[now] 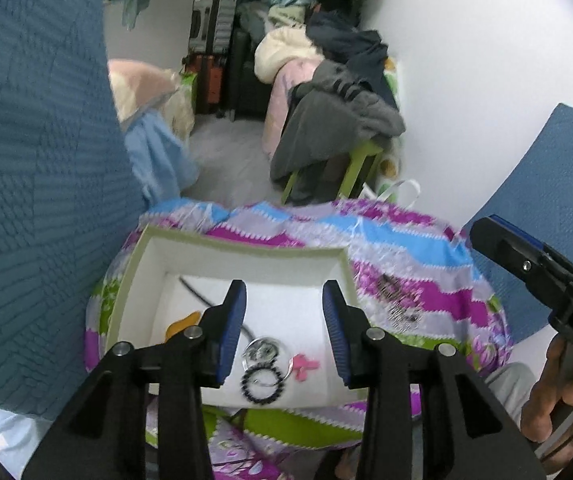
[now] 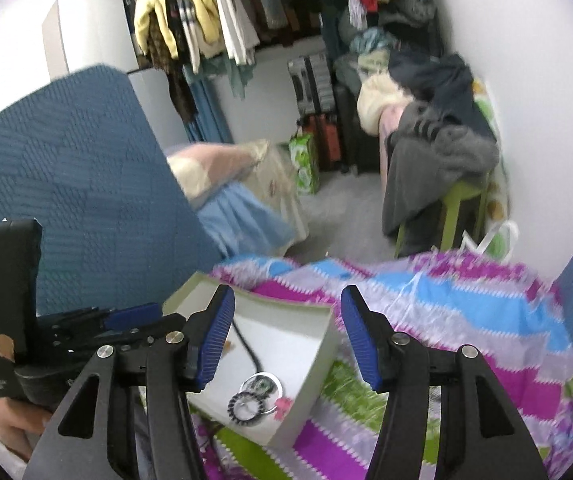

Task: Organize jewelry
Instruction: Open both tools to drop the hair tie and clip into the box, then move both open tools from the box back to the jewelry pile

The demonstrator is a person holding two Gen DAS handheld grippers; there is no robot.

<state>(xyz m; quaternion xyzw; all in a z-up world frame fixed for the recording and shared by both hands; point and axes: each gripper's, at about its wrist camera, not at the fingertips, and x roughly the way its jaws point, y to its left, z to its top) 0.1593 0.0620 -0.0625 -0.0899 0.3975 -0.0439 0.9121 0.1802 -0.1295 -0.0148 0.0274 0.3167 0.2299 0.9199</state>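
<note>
In the left wrist view, the left hand-held gripper (image 1: 284,320) fills the lower centre of the frame, its blue-padded fingers spread with nothing between them. Just beyond and below it sits an open white box (image 1: 246,250) with a pale green rim, resting on a bundle wrapped in purple, blue and green patterned fabric (image 1: 426,264). On the white floor of the box, near its front edge, lie a black beaded bracelet (image 1: 261,384), a round silver piece (image 1: 262,350) touching it from above, and a small pink bow-shaped piece (image 1: 305,366) just to the right. A dark cord (image 1: 194,290) runs across the box's left half, beside a yellow-orange item (image 1: 182,324) partly hidden by the left finger.

In the right wrist view, the right hand-held gripper (image 2: 284,338) occupies the lower centre, its jaws also spread and empty; the same box (image 2: 322,354) appears between and below its fingers, toward the lower left.

At the right edge of the left wrist view, a hand (image 1: 558,396) grips the other tool's black handle.

Farther back, blue textured chair backs (image 1: 38,160) stand at the left and right. Beyond them a green stool (image 1: 360,160) draped in grey clothing (image 1: 338,128) stands by the white wall, with suitcases (image 1: 212,24) and hanging clothes (image 2: 206,20) at the upper part of the frame.
</note>
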